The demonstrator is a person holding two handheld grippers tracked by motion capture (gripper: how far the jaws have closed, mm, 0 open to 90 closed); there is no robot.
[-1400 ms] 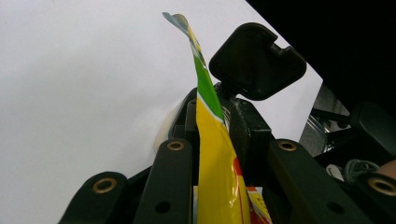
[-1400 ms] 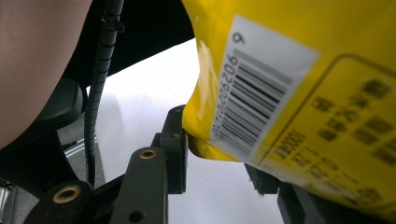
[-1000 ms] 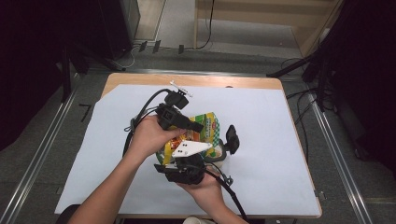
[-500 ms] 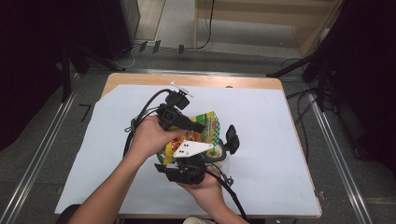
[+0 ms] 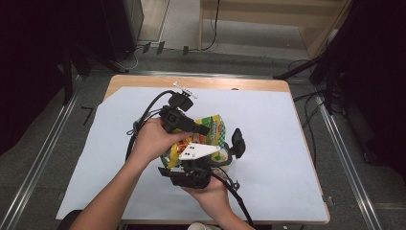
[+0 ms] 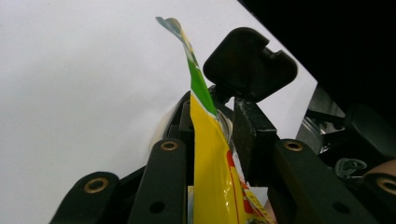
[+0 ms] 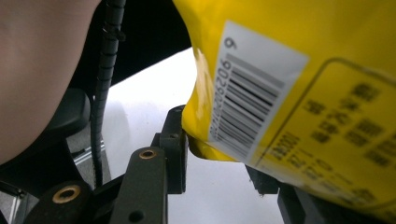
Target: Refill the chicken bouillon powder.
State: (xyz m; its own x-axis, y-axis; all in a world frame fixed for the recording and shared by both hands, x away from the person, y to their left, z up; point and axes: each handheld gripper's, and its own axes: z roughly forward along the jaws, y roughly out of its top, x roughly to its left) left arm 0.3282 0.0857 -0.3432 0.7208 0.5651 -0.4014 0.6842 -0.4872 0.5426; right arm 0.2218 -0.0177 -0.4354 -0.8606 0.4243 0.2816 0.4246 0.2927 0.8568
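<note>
A glossy yellow plastic packet lies over matt white paper covering a wooden table.

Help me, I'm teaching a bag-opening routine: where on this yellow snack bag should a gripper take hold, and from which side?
Probably its flat sealed edge. In the left gripper view the yellow snack bag stands edge-on between the left gripper jaws, thin enough to pinch across both faces. The puffed body beside the right gripper looks bulkier.

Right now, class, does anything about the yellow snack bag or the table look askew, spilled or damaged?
Nothing spilled or torn. The yellow snack bag is held off the white table cover, its edge pinched between the left gripper pads while the right gripper clamps a corner near the barcode. It merely looks crumpled.
</note>
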